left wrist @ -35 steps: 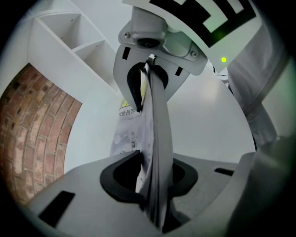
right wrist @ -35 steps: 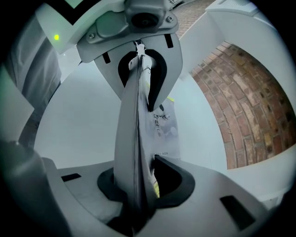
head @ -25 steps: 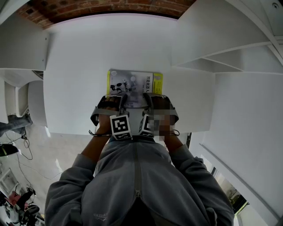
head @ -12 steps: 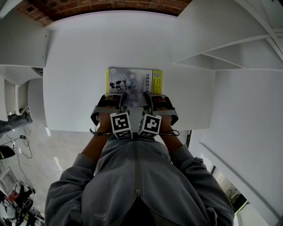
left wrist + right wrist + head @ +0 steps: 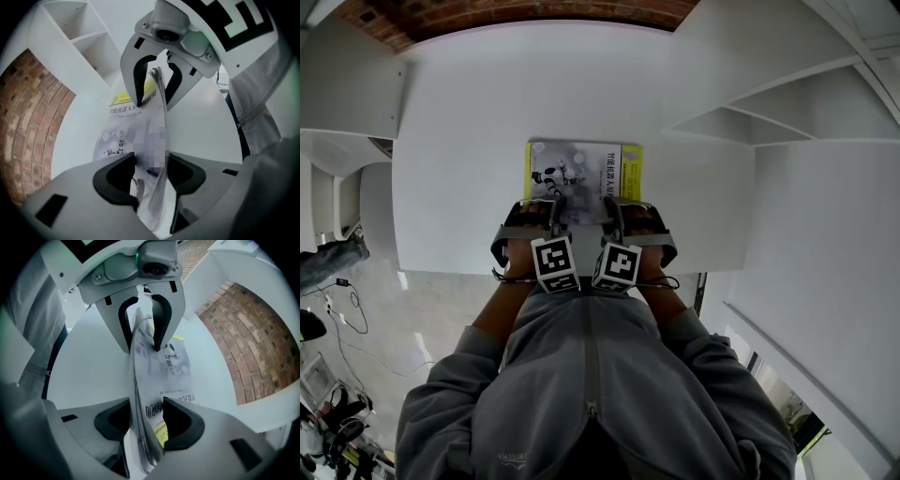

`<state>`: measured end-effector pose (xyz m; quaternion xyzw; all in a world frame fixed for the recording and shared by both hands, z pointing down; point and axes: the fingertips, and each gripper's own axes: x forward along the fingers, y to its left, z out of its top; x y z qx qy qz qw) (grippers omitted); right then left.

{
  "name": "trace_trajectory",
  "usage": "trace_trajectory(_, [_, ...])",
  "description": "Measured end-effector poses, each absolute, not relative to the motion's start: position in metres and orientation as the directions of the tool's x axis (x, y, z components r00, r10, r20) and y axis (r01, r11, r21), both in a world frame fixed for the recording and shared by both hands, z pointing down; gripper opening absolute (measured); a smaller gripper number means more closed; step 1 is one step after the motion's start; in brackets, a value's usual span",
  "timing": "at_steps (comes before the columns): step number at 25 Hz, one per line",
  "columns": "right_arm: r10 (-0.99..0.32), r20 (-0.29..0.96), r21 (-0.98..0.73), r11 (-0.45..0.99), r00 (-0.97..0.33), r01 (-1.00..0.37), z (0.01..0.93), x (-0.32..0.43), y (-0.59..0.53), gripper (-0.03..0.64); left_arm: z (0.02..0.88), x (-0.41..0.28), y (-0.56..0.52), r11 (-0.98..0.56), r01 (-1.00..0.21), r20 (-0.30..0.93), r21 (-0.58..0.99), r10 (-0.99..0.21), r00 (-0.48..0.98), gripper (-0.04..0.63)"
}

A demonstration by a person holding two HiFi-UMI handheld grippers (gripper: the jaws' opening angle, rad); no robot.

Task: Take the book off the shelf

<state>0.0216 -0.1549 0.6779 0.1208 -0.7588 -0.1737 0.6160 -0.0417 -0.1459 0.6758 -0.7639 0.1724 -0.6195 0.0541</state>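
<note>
As the person is pointing both tools steeply downward, the jaws of the left tongs [image 5: 152, 171] and the right tongs [image 5: 145, 416] are standing apart, having just been opening. The book [image 5: 581, 173] is lying on the white table [image 5: 459, 141], stretching away ahead of the tongs. Its near edge is sitting loosely between the 2 jaws of each pair, and the pads are not looking clamped on it. It is keeping the same place as a second ago. The 2 tongs are hanging side by side, close together. The shelf [image 5: 787, 94] is standing well off to the right of the right tongs, holding nothing of the book. I am judging that the book is being let go, so the task is looking all but finished.
</note>
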Motion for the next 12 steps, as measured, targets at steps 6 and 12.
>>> trace_trajectory(6, [-0.386, 0.897, 0.403, 0.914, -0.218, 0.041, 0.681, 0.023, -0.147, 0.190, 0.674, -0.042, -0.140, -0.937, -0.209, 0.932, -0.278, -0.316, 0.177, 0.198])
trace_trajectory(12, [-0.359, 0.910, 0.375, 0.926, -0.206, 0.041, 0.682, 0.025, -0.137, 0.199, 0.674, -0.043, -0.131, -0.948, -0.212, 0.940, -0.239, -0.280, 0.193, 0.196])
